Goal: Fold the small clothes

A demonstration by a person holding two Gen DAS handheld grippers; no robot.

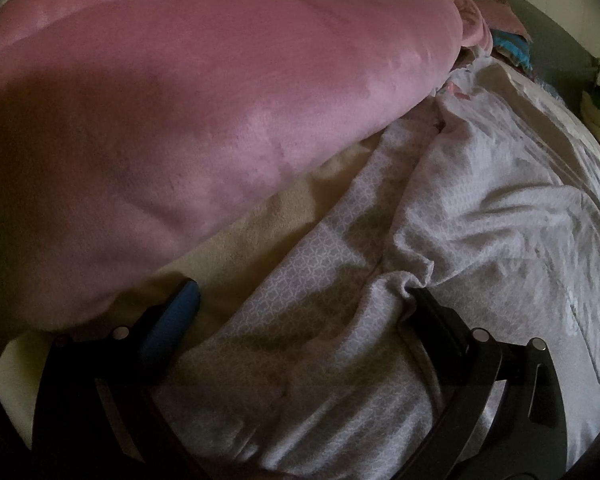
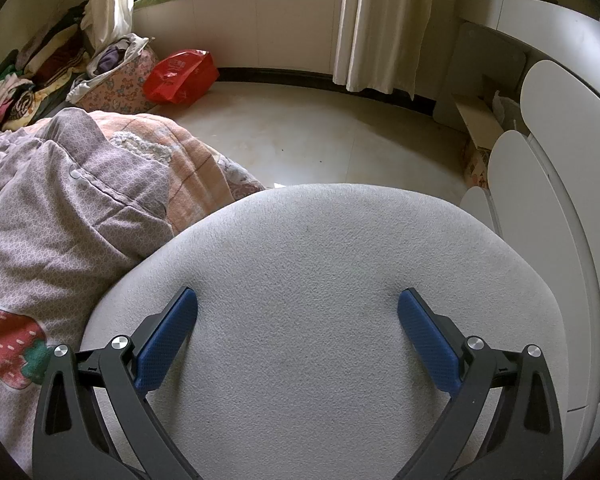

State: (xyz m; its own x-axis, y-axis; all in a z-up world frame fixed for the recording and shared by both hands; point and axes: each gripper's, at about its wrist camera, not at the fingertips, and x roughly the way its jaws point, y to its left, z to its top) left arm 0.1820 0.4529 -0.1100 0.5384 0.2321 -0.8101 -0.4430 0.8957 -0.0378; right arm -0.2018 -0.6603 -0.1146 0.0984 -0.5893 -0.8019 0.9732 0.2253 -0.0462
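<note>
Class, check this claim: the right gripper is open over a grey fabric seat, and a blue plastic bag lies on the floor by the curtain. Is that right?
One detail is wrong: the plastic bag is red, not blue. The right wrist view shows it on the floor near the curtain, with the right gripper open over the grey fabric seat.

A home bedroom. A rumpled quilt lies beside curtains. Clothes piles line the floor.

One pink blanket, one patterned quilt, one red bag, two curtains.
</note>
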